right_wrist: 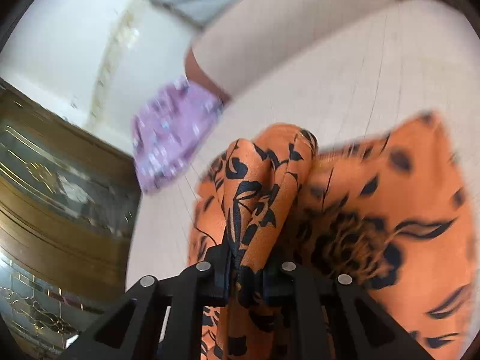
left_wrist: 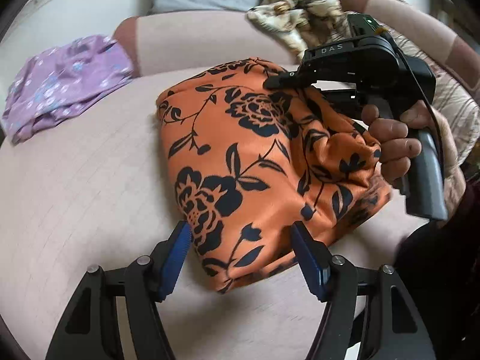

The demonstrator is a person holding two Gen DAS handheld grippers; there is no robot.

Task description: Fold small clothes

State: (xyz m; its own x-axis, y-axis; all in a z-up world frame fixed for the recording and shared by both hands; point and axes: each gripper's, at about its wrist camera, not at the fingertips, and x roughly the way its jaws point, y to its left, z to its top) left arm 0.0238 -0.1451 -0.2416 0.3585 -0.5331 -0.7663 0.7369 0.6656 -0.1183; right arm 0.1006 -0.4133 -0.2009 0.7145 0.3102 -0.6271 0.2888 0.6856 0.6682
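Two grippers work over an orange cloth [left_wrist: 258, 162] printed with black flowers, lying bunched on a pale pink bed [left_wrist: 90, 198]. The left gripper [left_wrist: 241, 241] hovers at the cloth's near edge with its blue pads spread apart. The right gripper [right_wrist: 246, 273] is clamped on a gathered fold of the same cloth. A purple flowered garment [left_wrist: 66, 84] lies well apart, and a beige patterned cloth [left_wrist: 300, 15] sits farther back.

Right wrist view: far part of orange floral garment [right_wrist: 390, 198] smeared by motion blur; purple floral cloth [right_wrist: 171, 138] likewise blurred, print not resolved; fingertips of right gripper [right_wrist: 247, 273] buried in a bunched fold. Left wrist view: patterned beige cloth [left_wrist: 300, 15] partly hidden behind the right gripper's body.
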